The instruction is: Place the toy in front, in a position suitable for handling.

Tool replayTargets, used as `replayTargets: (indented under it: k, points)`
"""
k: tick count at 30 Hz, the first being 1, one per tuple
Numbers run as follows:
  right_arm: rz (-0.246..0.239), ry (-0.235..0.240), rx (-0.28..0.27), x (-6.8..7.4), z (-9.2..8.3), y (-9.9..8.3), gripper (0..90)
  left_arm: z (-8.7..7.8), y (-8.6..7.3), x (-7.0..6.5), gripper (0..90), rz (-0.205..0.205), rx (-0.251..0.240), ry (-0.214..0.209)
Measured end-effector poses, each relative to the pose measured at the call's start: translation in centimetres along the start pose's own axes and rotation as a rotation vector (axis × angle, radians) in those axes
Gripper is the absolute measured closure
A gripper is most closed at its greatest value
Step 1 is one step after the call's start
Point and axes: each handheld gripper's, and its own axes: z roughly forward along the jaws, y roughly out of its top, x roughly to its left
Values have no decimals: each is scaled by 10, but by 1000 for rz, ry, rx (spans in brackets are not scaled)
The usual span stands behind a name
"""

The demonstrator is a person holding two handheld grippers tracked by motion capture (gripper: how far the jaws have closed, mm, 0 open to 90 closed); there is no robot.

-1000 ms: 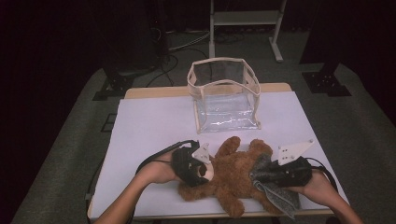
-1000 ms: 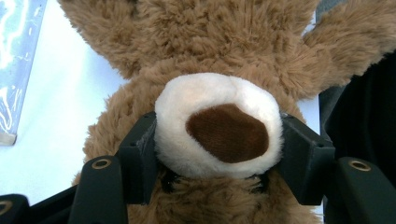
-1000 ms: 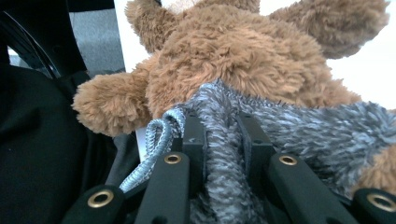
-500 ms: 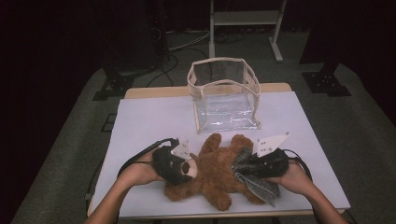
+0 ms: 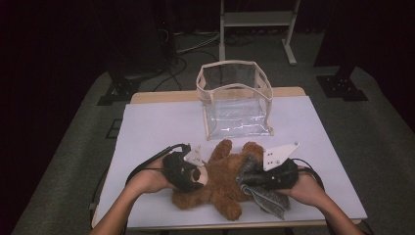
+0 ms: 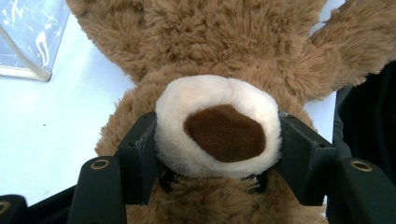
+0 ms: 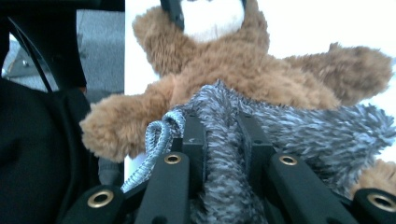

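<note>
A brown teddy bear (image 5: 220, 178) lies on its back near the front of the white table (image 5: 156, 127). My left gripper (image 5: 193, 174) comes in from the left. In the left gripper view its jaws press both sides of the bear's cream muzzle (image 6: 217, 135), which has a brown nose. A grey fuzzy cloth (image 5: 269, 198) lies across the bear's right side. My right gripper (image 5: 244, 178) is shut on a fold of this cloth (image 7: 327, 130), and in the right gripper view the bear's body (image 7: 243, 79) lies just beyond the jaws.
A clear plastic bag with beige trim (image 5: 234, 66) stands open-topped at the back middle of the table, just behind the bear. Cables trail from both grippers. A metal stand (image 5: 254, 19) and dark floor lie beyond the table.
Both hands, the bear and the grey cloth have shifted to the left across the table. Both grips look the same.
</note>
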Motion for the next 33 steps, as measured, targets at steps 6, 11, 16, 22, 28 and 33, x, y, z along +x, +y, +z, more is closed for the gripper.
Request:
replayTargets:
  k: [6, 11, 16, 22, 28, 33]
  points:
    - [52, -13, 35, 0, -8, -24, 753, 1, -2, -2, 362, -4, -18, -4]
    - [113, -39, 73, 2, -18, -52, 753, 1, -2, -2, 360, -2, -19, -16]
    - [160, -49, 55, 6, -31, -65, 752, 1, 0, -1, 359, 1, -7, -12]
    - [95, -31, -11, 6, -29, -35, 752, 3, 1, 2, 358, -11, -11, -18]
    - [53, -8, 28, 8, -12, -28, 752, 3, -1, 2, 359, -17, -21, -21]
    - [99, -32, 52, 11, -20, -52, 752, 3, 0, 1, 358, -12, -17, -20]
